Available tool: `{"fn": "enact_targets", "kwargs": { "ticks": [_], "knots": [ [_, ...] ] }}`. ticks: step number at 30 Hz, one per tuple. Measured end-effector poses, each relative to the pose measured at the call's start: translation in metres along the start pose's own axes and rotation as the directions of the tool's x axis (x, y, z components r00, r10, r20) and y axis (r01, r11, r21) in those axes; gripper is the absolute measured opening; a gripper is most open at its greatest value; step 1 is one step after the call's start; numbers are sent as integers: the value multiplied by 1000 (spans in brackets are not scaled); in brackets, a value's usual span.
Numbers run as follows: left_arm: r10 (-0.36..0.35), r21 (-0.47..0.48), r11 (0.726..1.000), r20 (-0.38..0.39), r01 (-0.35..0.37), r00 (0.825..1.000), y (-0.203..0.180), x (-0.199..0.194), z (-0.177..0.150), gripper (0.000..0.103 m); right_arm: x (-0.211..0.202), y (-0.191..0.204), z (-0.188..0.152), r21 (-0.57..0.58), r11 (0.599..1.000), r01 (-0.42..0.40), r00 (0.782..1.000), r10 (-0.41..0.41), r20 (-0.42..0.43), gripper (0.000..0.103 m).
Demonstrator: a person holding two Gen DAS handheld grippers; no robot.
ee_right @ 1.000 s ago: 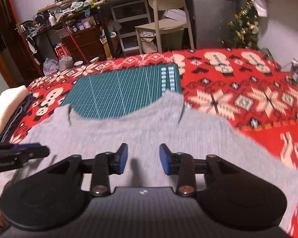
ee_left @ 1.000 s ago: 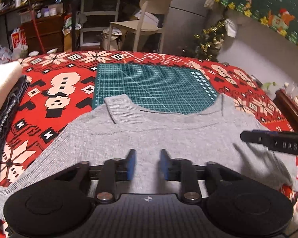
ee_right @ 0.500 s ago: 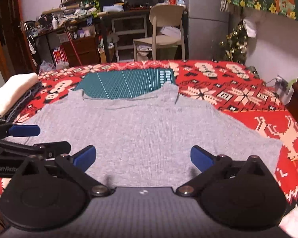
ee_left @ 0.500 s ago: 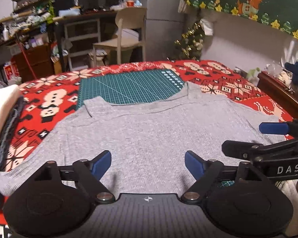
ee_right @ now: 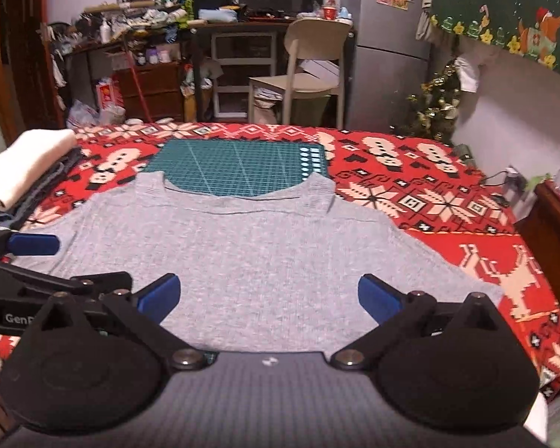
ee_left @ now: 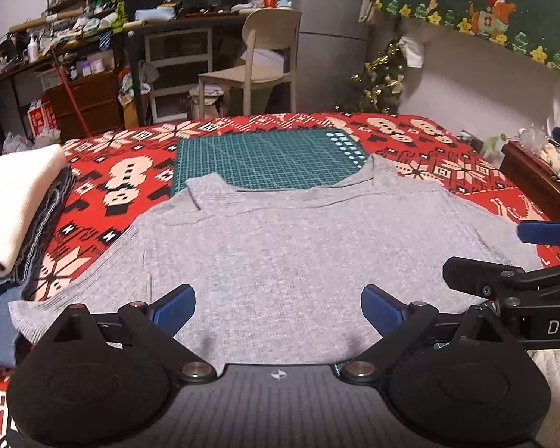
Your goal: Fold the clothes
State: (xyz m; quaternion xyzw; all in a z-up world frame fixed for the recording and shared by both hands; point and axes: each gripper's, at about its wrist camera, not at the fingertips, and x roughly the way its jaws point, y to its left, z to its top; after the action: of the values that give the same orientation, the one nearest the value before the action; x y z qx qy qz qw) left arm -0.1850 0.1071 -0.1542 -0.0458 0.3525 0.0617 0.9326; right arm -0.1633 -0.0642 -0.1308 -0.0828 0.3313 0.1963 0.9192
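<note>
Grey ribbed knit top [ee_left: 291, 246] spread flat on the red, white and black patterned cover [ee_left: 104, 186], both grippers above its near hem with nothing held.

Neckline end lying over the near edge of a green gridded cutting mat [ee_left: 265, 156], sleeves reaching out to either side. Left gripper [ee_left: 278, 308] angled down over the near left part of the garment, jaws wide after just opening, blue pads [ee_left: 173, 308] clear of the cloth. Right gripper [ee_right: 267, 298] close beside it at a like downward tilt, jaws likewise just opened to full spread, only bare knit between them. Off to the left, a folded stack topped by a cream knitted garment [ee_left: 15, 201] near the sleeve.
</note>
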Motion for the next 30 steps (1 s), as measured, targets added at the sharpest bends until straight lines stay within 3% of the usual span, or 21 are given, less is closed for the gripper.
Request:
{"fn": "enact_targets", "kwargs": {
  "ticks": [5,9,15,18,23,30],
  "knots": [
    [27,-12,1000,10,-27,1000,3,-5,3,100,3,4,3,-8,999,35,998,-36,-48,102],
    [26,-18,1000,4,-26,1000,3,-6,4,100,1,5,3,-28,999,42,998,-43,-38,102],
    [35,74,997,47,-39,998,-6,-9,8,94,6,0,5,-43,998,35,997,-38,-70,102],
    [-3,45,999,18,2,1000,-3,-6,11,95,5,-7,5,-1,1000,8,998,-8,-65,102],
    [-64,6,998,-17,64,998,1,-1,17,95,2,-7,8,-6,999,40,999,-40,-32,102],
    [-47,54,997,-22,48,999,-3,-4,20,97,4,-14,10,45,998,49,996,-45,-83,102]
  ]
}}
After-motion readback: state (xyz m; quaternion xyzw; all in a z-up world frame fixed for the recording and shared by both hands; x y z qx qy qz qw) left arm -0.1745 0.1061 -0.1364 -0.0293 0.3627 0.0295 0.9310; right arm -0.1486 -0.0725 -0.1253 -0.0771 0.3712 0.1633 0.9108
